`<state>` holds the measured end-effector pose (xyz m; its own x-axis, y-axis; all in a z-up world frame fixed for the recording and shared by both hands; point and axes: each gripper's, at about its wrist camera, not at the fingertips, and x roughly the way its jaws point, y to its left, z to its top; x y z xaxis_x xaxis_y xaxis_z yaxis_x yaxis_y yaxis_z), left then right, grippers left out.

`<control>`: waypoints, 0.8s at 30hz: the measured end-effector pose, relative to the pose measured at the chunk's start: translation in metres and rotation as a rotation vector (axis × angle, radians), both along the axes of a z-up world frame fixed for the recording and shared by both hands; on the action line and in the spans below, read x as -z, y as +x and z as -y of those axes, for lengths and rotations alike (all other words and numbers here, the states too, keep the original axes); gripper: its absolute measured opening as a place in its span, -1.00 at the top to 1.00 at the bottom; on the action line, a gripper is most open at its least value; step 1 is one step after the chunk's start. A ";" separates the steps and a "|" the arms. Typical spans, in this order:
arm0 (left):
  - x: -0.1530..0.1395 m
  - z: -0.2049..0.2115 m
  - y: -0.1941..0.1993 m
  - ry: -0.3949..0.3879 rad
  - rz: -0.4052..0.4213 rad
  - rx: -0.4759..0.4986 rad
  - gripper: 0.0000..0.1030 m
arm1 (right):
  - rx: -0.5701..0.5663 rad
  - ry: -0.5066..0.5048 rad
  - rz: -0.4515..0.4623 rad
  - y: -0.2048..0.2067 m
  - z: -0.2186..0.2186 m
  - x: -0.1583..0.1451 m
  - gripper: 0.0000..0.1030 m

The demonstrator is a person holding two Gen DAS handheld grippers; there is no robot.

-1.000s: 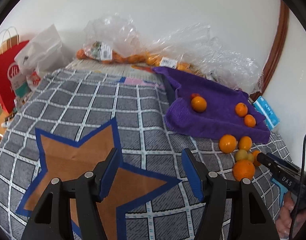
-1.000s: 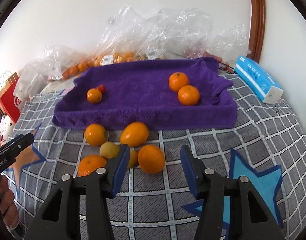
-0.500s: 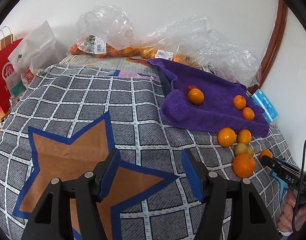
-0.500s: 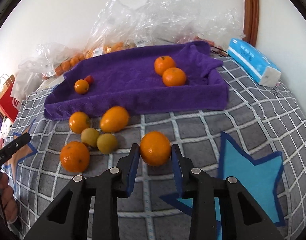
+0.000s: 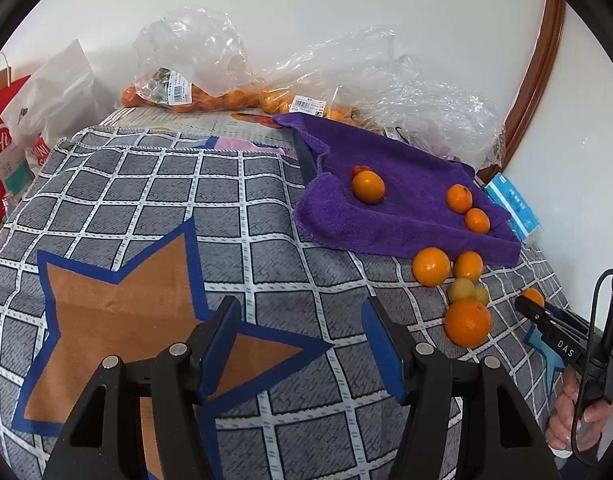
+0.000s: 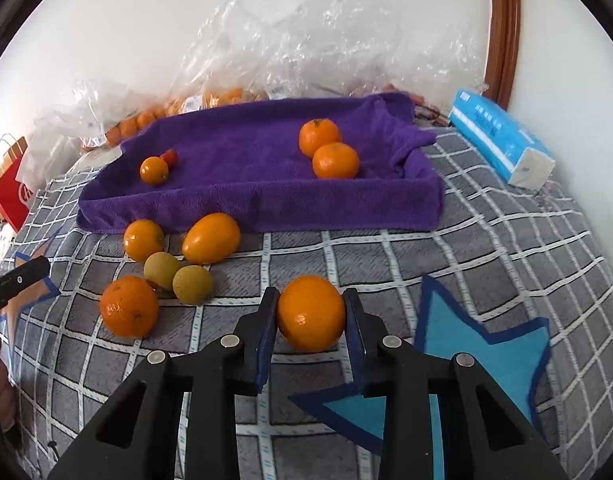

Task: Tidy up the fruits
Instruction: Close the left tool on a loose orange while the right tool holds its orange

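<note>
Since the earlier frame the right gripper [image 6: 311, 314] has just been closing, now clamped on an orange [image 6: 311, 312] beside the loose pile, likely bound for the towel [image 6: 246, 172]. Left gripper [image 5: 302, 344] gapes empty over the cloth [image 5: 146, 200].

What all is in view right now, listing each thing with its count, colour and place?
held orange: one, orange, between the right jaws
loose fruit: five, three orange, two yellow-green, on the blanket before the towel
purple towel: one, far side of the blanket
fruit on towel: three orange, one small red
checked blanket: one, grey and white, with stars
plastic bags: several, clear, by the wall, oranges inside
tissue pack: one, blue, right
paper bag: one, red, left
left gripper: open, empty
right gripper: shut on the orange
</note>
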<state>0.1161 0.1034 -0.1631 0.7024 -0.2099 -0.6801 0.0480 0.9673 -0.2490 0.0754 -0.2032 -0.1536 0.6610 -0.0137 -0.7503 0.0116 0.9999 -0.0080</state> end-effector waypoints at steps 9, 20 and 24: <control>-0.010 0.062 -0.010 -0.046 -0.005 0.183 -0.19 | 0.036 0.028 0.010 -0.008 0.026 0.001 0.38; 0.005 0.123 0.010 0.011 -0.079 0.236 -0.20 | 0.038 0.061 0.010 -0.014 0.040 0.002 0.38; 0.009 0.133 0.019 0.046 -0.086 0.197 -0.17 | 0.024 0.070 -0.006 -0.012 0.039 0.005 0.38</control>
<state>0.1349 -0.0292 -0.1720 0.5897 -0.3050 -0.7479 0.2178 0.9517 -0.2163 0.0637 -0.2423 -0.1582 0.6564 0.0229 -0.7540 0.0357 0.9975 0.0613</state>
